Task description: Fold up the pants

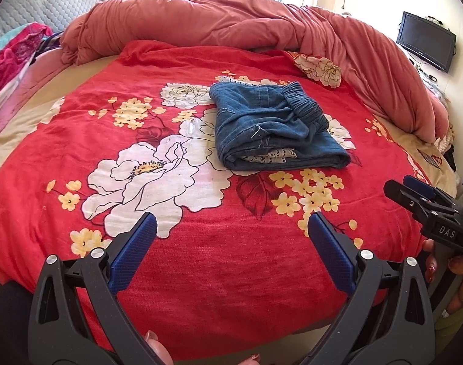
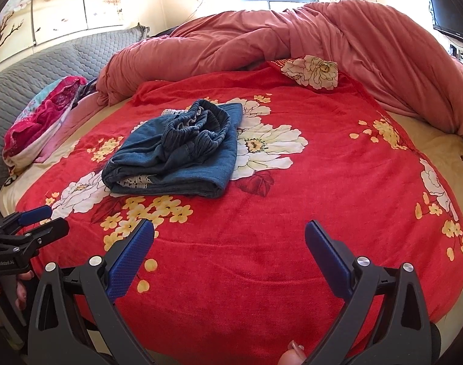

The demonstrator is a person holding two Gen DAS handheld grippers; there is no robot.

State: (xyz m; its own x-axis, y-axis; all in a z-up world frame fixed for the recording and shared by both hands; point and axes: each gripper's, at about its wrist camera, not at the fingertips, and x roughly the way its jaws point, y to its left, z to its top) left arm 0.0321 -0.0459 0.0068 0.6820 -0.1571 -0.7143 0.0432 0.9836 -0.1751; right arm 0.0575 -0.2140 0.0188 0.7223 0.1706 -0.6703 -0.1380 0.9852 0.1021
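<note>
Blue denim pants (image 1: 277, 127) lie folded into a compact bundle on a red floral blanket (image 1: 201, 258), elastic waistband on top, white lace trim showing at the near edge. They also show in the right wrist view (image 2: 176, 149). My left gripper (image 1: 233, 225) is open and empty, held over the blanket's near part, well short of the pants. My right gripper (image 2: 230, 232) is open and empty, near the front of the bed, to the right of the pants. Each gripper shows in the other's view: the right one (image 1: 414, 194), the left one (image 2: 40, 219).
A bunched pink duvet (image 1: 231, 21) runs along the far and right side of the bed. Pink and teal bedding (image 2: 40, 121) lies at the left by a grey quilted headboard (image 2: 49, 57). A dark TV (image 1: 426, 42) hangs on the right wall.
</note>
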